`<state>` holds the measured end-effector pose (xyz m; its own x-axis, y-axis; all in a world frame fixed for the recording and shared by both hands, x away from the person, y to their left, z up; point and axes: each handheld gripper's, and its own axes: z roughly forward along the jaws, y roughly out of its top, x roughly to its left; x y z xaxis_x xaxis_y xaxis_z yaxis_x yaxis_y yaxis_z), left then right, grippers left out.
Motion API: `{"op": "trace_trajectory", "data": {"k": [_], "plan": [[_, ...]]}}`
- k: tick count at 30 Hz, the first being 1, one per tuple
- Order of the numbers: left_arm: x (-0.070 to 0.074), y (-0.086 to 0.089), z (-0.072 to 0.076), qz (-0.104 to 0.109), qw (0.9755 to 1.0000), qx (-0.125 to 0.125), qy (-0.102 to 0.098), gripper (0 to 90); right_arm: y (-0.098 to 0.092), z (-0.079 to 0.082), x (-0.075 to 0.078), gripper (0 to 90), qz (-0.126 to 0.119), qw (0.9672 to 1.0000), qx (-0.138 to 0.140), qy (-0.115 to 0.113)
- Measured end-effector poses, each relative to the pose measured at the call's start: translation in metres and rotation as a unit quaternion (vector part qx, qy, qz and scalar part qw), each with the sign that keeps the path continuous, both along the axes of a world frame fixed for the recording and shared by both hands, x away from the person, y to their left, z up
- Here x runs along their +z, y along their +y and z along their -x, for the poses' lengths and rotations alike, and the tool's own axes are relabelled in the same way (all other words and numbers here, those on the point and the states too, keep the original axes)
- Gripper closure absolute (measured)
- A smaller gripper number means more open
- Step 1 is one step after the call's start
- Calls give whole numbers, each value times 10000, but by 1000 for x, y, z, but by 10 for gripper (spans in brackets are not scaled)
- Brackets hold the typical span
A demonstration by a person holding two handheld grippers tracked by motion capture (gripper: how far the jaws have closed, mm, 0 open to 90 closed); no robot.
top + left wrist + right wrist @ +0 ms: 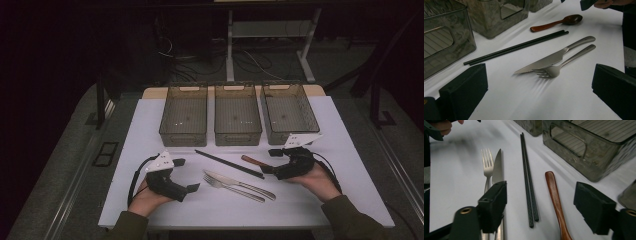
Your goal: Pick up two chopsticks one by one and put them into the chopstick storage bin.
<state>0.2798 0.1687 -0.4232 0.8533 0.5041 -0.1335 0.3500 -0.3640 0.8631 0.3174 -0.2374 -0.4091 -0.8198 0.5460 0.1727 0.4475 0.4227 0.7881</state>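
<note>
Nearest the person, the left gripper (186, 175) rests low on the white table sheet (150, 125) with its jaws spread wide and nothing between them, aimed toward the cutlery. Opposite it, the right gripper (268, 161) is lined up along the brown wooden spoon (555, 197), jaws partly open and astride the handle end; the pads do not press on it, so nothing is held yet. The spoon lies flat on the sheet, just beside the pair of black chopsticks (528, 182), with the steel table knife (497, 168) and steel fork (487, 161) a little farther off. To do this pick well, I would lower the jaws so they straddle the handle squarely, keep the inner pad from catching the chopsticks, and close only once both pads sit level with the wood, since a thin rounded handle will likely roll or slip from a skewed pinch. Beyond the cutlery stand three empty smoky translucent plastic bins (238, 120) in a row, the rightmost (290, 114) nearest the spoon.
</note>
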Motion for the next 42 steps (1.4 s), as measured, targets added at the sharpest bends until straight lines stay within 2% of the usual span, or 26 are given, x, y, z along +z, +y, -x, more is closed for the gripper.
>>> {"op": "trace_trajectory", "data": {"k": [7,26,31,36,42], "plan": [[0,-1,0,-5,10000,-2,10,0,9,-6,1,375,9,10000,65,70],[0,-1,0,-7,10000,-15,5,0,31,-22,0,514,42,9994,303,159],[0,0,0,-11,10000,-15,6,0,37,-24,-7,619,295,9985,401,207],[0,0,0,-8,10000,-14,8,0,41,-24,-13,678,535,9971,465,289],[-1,0,0,-12,10000,-22,10,0,44,-25,-19,752,765,9954,500,281]]}}
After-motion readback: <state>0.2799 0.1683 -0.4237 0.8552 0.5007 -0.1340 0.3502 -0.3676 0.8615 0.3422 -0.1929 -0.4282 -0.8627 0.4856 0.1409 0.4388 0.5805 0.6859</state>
